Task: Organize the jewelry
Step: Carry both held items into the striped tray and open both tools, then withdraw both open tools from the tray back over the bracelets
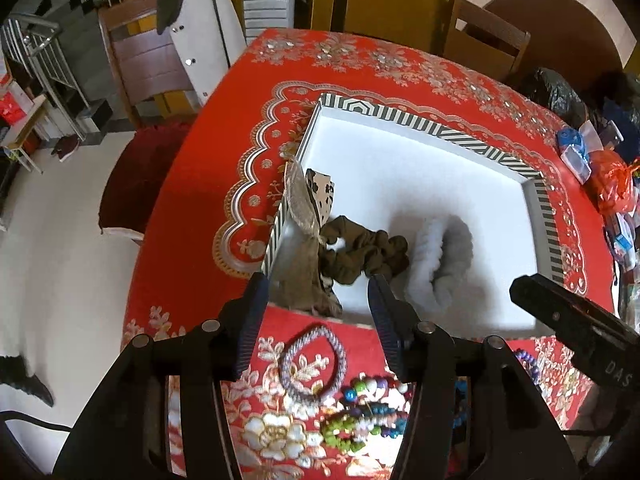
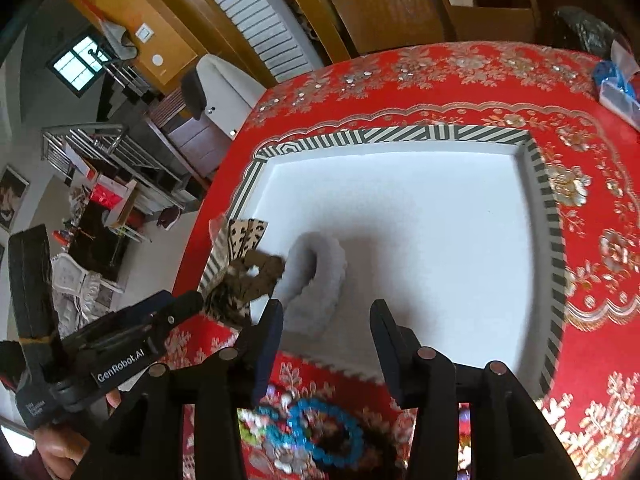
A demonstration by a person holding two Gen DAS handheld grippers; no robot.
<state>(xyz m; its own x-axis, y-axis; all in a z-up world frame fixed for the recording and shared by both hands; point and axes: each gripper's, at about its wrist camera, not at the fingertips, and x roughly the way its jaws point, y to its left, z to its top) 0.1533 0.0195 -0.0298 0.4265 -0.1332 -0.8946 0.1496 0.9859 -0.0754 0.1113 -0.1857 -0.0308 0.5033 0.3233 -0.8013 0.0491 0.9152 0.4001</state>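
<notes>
Striped tray on desk: white scrunchie, brown scrunchie. Left tool, right tool: both parted, empty. Bead bracelets alongside.

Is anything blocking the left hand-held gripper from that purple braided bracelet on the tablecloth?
Nothing visible. The purple braided bracelet lies bare on the cloth just below the open left hand-held gripper, apart from the bead pile beside it.

"GenRobot.AI" on left claw
</notes>
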